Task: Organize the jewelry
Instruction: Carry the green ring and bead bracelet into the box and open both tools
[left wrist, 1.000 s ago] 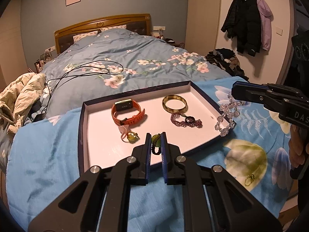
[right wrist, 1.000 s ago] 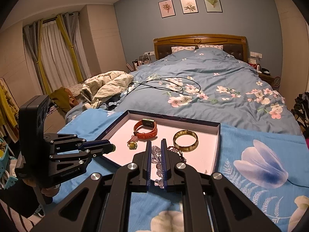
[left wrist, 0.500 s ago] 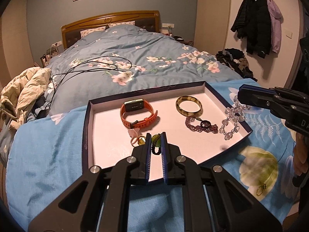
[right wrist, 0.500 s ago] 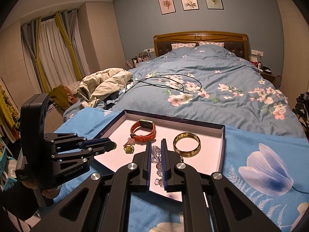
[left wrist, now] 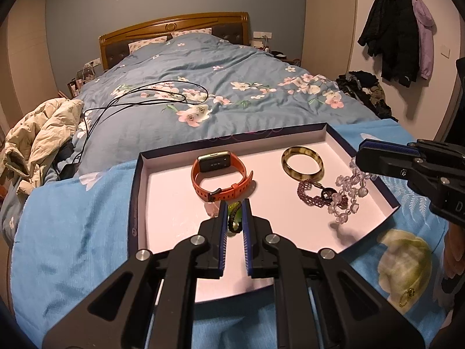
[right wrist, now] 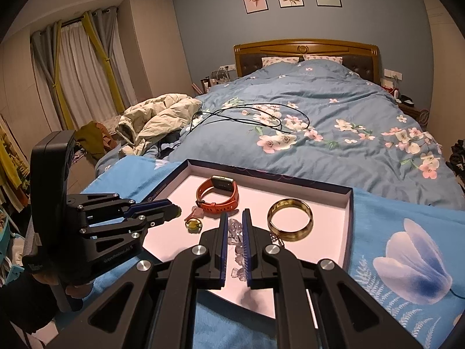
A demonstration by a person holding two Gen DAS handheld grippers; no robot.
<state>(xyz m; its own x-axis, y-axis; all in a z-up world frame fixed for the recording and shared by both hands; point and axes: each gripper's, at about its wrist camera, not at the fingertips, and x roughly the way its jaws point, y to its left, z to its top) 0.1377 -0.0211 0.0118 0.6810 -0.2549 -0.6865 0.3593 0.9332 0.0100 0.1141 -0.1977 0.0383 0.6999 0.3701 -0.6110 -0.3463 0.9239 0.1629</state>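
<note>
A dark-rimmed tray (left wrist: 171,200) with a pale pink floor lies on the blue blanket. In it are an orange smartwatch (left wrist: 221,177), an amber bangle (left wrist: 302,163), a purple beaded bracelet (left wrist: 312,196) and a green-stoned ring (right wrist: 193,224) with a pink tag. My left gripper (left wrist: 234,203) hangs over the tray's near middle, shut on a green and black beaded piece (left wrist: 234,218). My right gripper (right wrist: 234,213) is shut on a clear crystal bead bracelet (left wrist: 345,200), which dangles over the tray's right side above the purple bracelet.
A small gold trinket (left wrist: 407,301) lies on the blanket right of the tray. Black cables (left wrist: 151,96) trail over the floral duvet behind. A cream jacket (left wrist: 43,133) is heaped at the bed's left edge. Coats (left wrist: 398,29) hang on the right wall.
Both grippers have moved forward and a little down over the tray. The crystal bracelet, earlier hanging outside the right rim, now hangs inside it. Both grips are unchanged.
</note>
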